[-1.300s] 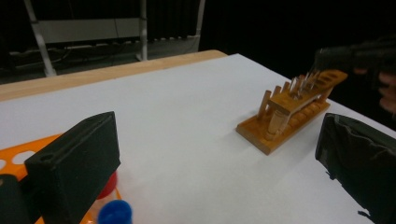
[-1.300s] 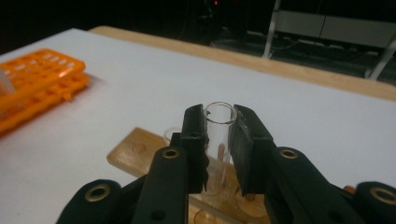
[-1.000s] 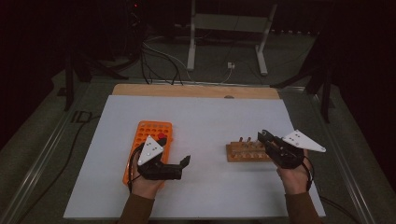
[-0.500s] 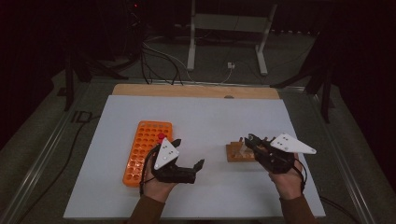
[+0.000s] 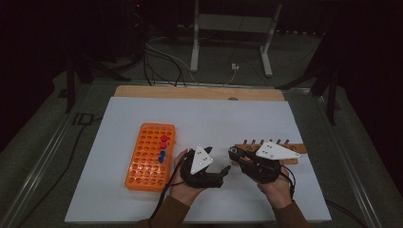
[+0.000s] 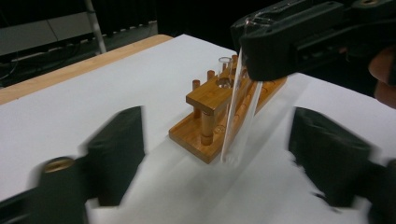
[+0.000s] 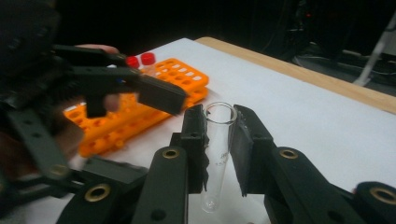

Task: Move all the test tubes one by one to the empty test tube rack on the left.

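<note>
the white table top (image 5: 142, 199) takes up most of the high view, with a bare wooden strip along its 12 o'clock edge. at about 9 o'clock from the two hands lies the orange tube rack (image 5: 142, 166), flat on the white surface, carrying a few red-capped and blue-capped tubes in its cells towards its far right side. at roughly 3 o'clock from the hands sits the wooden rack (image 6: 219, 116), a low bamboo stand with upright pegs and one clear tube standing in its top bar. the left gripper (image 5: 219, 174) is near the middle of the table, its jaws pointing towards 3 o'clock; they stand apart and have just been closing, with the tube between them but no pad pressing on it. the right gripper (image 7: 219, 137) meets it from the 3 o'clock side, just in front of the wooden rack, and its jaws are clamped on the glass test tube (image 7: 215, 158) just below the open rim. the tube is empty and uncapped, held above the white surface and leaning a little, its round bottom close to the near end of the wooden rack in the left gripper view.
</note>
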Demonstrator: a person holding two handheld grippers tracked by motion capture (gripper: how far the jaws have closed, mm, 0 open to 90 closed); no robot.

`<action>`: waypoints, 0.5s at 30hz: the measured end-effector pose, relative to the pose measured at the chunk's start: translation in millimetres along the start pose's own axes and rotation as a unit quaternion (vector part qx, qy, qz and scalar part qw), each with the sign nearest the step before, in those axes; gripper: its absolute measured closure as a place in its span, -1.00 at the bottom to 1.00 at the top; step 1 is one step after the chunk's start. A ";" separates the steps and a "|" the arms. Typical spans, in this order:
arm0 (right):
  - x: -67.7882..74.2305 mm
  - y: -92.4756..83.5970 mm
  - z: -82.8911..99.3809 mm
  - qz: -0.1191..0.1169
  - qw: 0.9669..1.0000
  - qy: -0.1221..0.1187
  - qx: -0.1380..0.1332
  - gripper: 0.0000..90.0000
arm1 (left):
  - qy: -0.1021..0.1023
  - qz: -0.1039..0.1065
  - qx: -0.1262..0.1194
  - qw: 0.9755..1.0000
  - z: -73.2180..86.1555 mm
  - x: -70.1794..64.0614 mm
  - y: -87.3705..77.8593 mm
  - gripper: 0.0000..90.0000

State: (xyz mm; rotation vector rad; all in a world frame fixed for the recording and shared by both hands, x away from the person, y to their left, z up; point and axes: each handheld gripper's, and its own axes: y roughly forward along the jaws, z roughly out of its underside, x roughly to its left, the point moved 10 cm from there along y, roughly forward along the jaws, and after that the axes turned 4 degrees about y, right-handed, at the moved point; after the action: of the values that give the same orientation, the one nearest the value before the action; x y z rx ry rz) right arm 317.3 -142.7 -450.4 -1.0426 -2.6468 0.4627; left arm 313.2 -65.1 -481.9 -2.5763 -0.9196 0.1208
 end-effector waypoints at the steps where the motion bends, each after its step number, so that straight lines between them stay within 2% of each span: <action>1: 1.4 0.7 0.4 -0.003 1.000 0.000 0.001 0.69 | 0.002 0.004 -0.001 1.000 0.0 -1.4 1.4 -0.28; 4: 5.1 2.3 1.0 -0.011 1.000 0.000 0.003 0.69 | 0.001 0.012 -0.004 1.000 -0.1 -5.0 4.2 0.04; 7: 7.3 3.1 1.3 -0.015 1.000 -0.001 0.004 0.69 | -0.002 0.022 -0.005 1.000 0.1 -7.6 6.2 0.26; 9: 8.2 3.5 1.7 -0.016 1.000 -0.001 0.004 0.69 | -0.005 0.029 -0.008 1.000 -0.5 -9.9 6.9 0.34; 15: 10.1 4.9 3.2 -0.022 1.000 -0.001 0.007 0.69 | -0.007 0.031 -0.007 0.999 0.5 -10.7 9.6 0.50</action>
State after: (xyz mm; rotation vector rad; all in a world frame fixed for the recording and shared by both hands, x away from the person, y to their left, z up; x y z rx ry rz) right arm 312.0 -132.9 -454.0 -0.9774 -2.6589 0.4720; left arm 310.5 -78.3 -486.7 -2.6210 -0.8480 0.1502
